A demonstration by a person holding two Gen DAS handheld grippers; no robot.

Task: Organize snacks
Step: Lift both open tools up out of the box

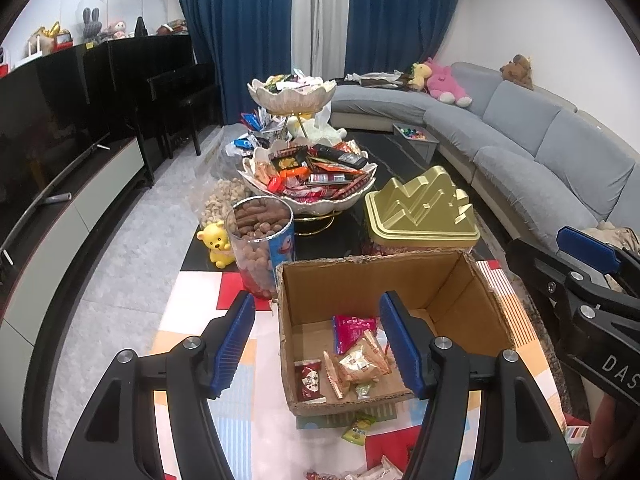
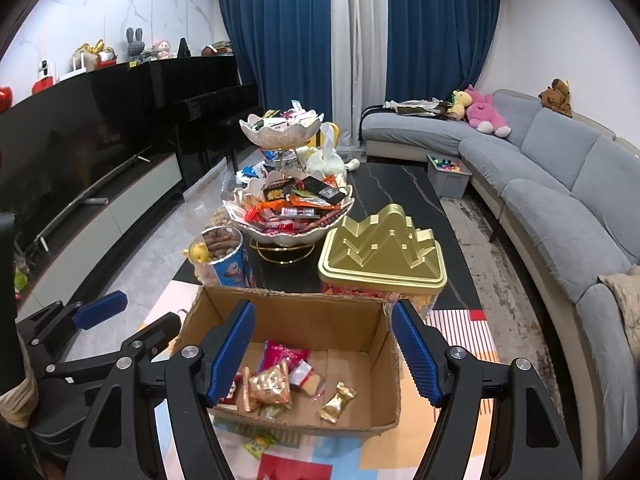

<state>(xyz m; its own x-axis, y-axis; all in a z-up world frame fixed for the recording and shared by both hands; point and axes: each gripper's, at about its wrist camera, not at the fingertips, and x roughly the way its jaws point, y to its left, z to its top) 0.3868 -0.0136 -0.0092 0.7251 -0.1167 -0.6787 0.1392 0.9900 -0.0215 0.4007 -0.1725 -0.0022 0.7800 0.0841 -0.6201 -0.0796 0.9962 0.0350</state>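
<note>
Both the left gripper [image 1: 318, 344] and right gripper [image 2: 324, 350] hung empty with jaws apart above the box [image 2: 378, 322], probably because the snacks [image 2: 268, 388] lay dropped inside.

Two handheld grippers share one build: the left gripper [image 1: 318, 346] and the right gripper [image 2: 324, 348] each carry matte black angular arms with triangular cut-outs, silver round-headed screws at the pivots, and blue ribbed pads [image 1: 234, 344] on the fingers. White letters, partly cut off, mark the right one's black body in the left camera's view.
</note>
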